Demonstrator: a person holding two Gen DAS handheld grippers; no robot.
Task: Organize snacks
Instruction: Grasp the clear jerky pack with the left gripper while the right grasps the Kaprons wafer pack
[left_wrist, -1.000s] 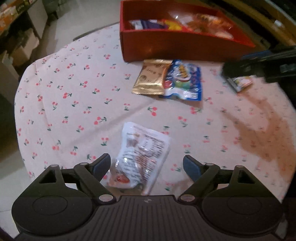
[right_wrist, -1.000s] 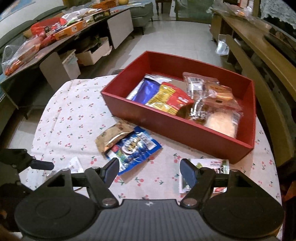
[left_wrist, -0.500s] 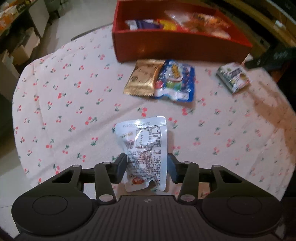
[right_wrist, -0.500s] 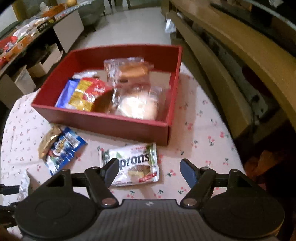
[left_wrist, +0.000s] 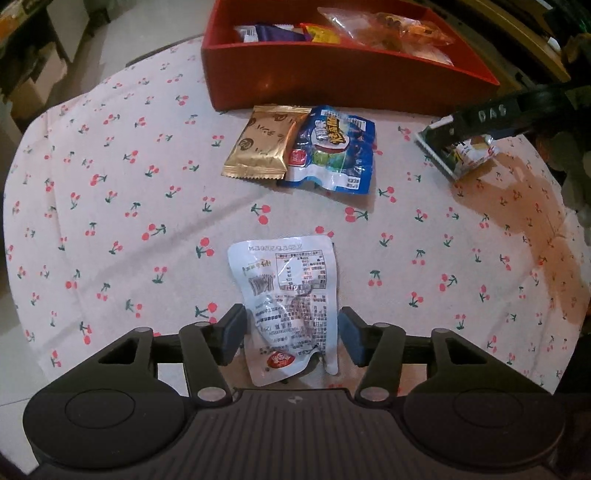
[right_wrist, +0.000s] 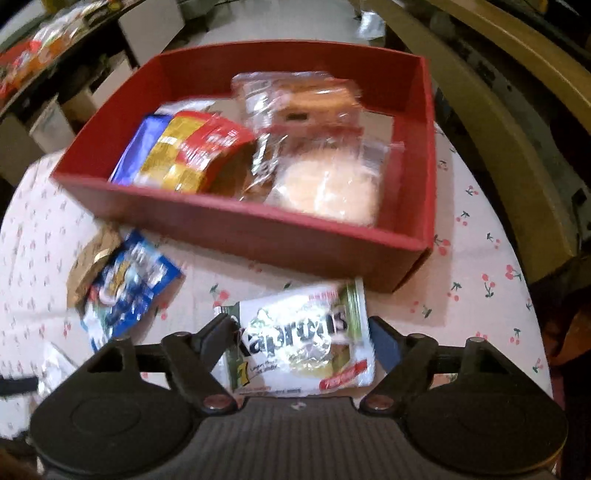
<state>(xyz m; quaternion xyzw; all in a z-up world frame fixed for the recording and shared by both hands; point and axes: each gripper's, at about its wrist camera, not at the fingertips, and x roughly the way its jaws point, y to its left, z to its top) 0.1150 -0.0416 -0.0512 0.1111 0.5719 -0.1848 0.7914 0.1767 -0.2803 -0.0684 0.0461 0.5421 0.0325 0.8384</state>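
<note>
Four packets lie loose on the cherry-print tablecloth (left_wrist: 110, 177). White pouch (left_wrist: 291, 295): between the left gripper (left_wrist: 291, 338), jaws opening, pads just clear of it. Green-and-white wafer pack (right_wrist: 306, 343): between the right gripper (right_wrist: 301, 341), jaws opening, contact unclear (view blurred). Gold sachet (left_wrist: 264, 146) and blue packet (left_wrist: 334, 149): overlapping, just beside the red box (left_wrist: 332, 81) holding other snacks.

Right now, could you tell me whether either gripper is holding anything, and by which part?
Nothing is gripped. The left gripper straddles the white pouch's lower half, jaws opening, pads clear. The right gripper straddles the wafer pack, jaws opening; contact cannot be told.
</note>
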